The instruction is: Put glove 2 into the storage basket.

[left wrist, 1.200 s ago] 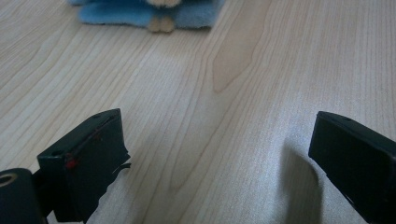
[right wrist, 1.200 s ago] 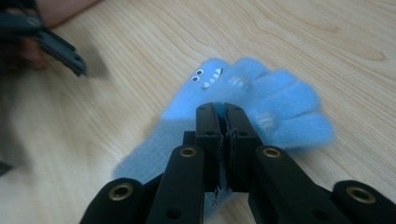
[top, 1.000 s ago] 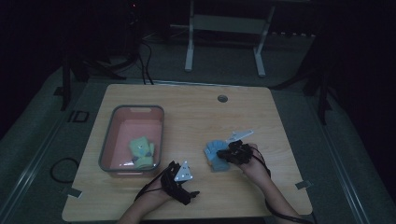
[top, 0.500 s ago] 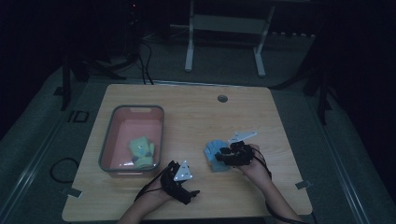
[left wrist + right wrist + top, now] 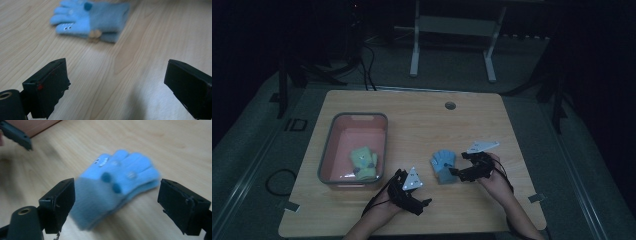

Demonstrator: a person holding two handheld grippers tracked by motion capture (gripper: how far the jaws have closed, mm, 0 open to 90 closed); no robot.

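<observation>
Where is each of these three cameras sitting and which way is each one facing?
High view: above the person's side, looking forward and down on the table; both forearms enter from below.
Left gripper view: rides the left gripper, facing low across the wood toward the blue gloves; its open jaws show.
Right gripper view: rides the right gripper, close over the gloves, jaws just opened.
All share the gloves.

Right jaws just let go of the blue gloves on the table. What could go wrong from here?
1. The right gripper, whose jaws have just been opening, straddles the cuff end of the blue gloves; pulling away could snag and drag the pair.
2. The gloves lie stacked; a nudge could slide the top one off.
3. The left gripper is open nearby; both closing in at once might collide.
4. The pink bin already holds green gloves; a drop could land on them.
</observation>
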